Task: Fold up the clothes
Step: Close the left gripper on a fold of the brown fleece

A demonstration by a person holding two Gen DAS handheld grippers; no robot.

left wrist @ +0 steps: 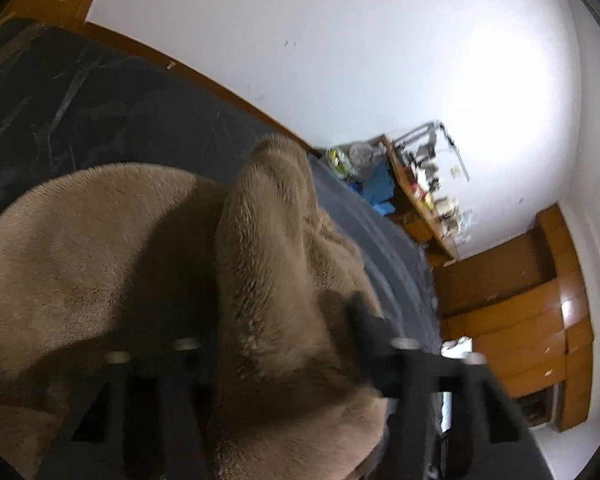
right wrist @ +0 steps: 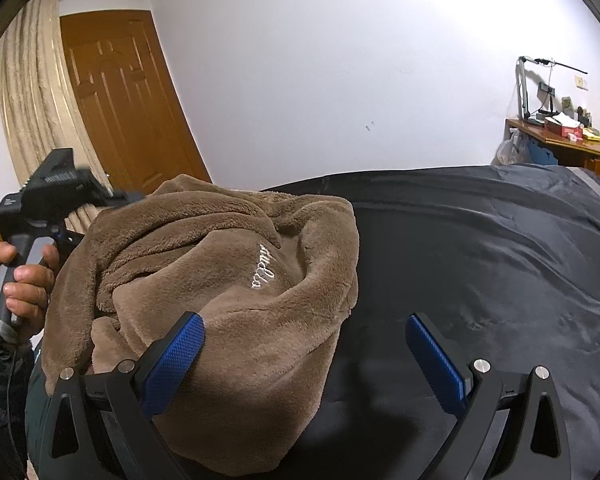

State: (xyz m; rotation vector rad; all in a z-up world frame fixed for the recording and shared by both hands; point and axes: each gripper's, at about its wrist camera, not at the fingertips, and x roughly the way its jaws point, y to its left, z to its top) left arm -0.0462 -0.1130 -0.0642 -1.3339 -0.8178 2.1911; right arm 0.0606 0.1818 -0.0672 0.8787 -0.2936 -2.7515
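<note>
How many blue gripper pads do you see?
2, both on the right hand-held gripper: one pad rests against the brown fleece garment, the other pad is over the dark bedcover. Any left pads are hidden.

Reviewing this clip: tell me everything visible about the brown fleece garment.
The brown fleece garment is plush, short-piled fabric with pale embroidered script on one face. It lies unfolded in a rumpled heap on the dark bedspread. In the left wrist view a raised fold runs between the left tongs, which look closed on it. The right tongs stand open, one blue pad over the fleece; contact unclear.
</note>
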